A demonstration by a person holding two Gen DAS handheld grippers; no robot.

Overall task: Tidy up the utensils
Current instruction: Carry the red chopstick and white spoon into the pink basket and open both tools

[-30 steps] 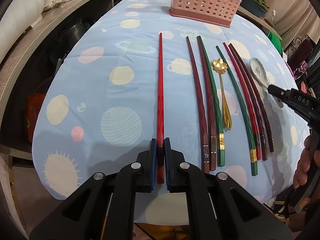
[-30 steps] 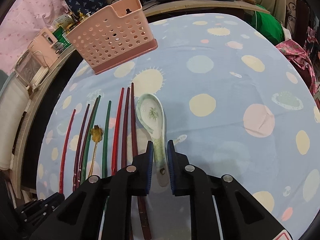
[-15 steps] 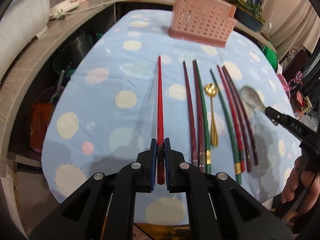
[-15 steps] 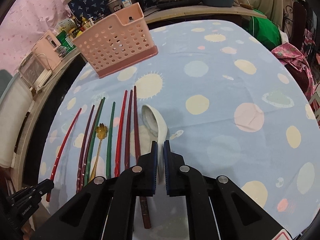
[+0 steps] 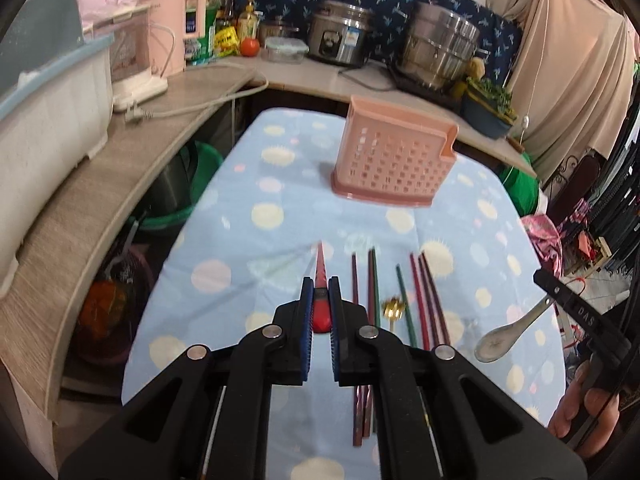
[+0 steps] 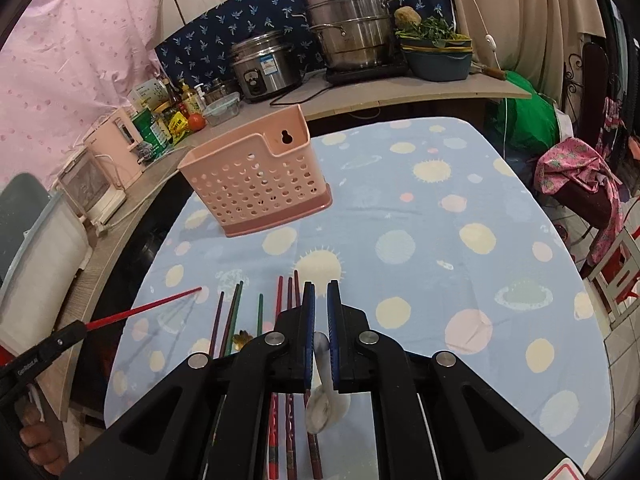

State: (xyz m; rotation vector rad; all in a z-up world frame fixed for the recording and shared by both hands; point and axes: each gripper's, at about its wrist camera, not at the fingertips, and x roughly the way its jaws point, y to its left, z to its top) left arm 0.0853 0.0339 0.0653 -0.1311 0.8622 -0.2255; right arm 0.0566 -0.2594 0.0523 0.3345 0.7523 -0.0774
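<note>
My left gripper [image 5: 319,292] is shut on a red chopstick [image 5: 320,276] and holds it in the air above the table, tip pointing towards the pink perforated basket [image 5: 394,159]. From the right wrist view the same chopstick [image 6: 144,309] juts out of the left gripper [image 6: 76,330]. My right gripper [image 6: 319,312] is shut on the handle of a white ceramic spoon [image 6: 326,404], bowl hanging down; it shows lifted in the left view [image 5: 504,336]. Several red, maroon and green chopsticks [image 5: 420,300] and a gold spoon [image 5: 393,310] lie in a row on the cloth.
The table has a blue cloth with spots [image 6: 440,248]. The basket [image 6: 256,184] stands at its far end. A curved wooden counter [image 5: 100,184] runs along the left and back, with pots [image 5: 438,50], bottles and a white box [image 5: 44,120].
Both grippers have risen from the table and tilted up, the left with the red chopstick, the right with the ceramic spoon. The basket and counter now fill the upper view.
</note>
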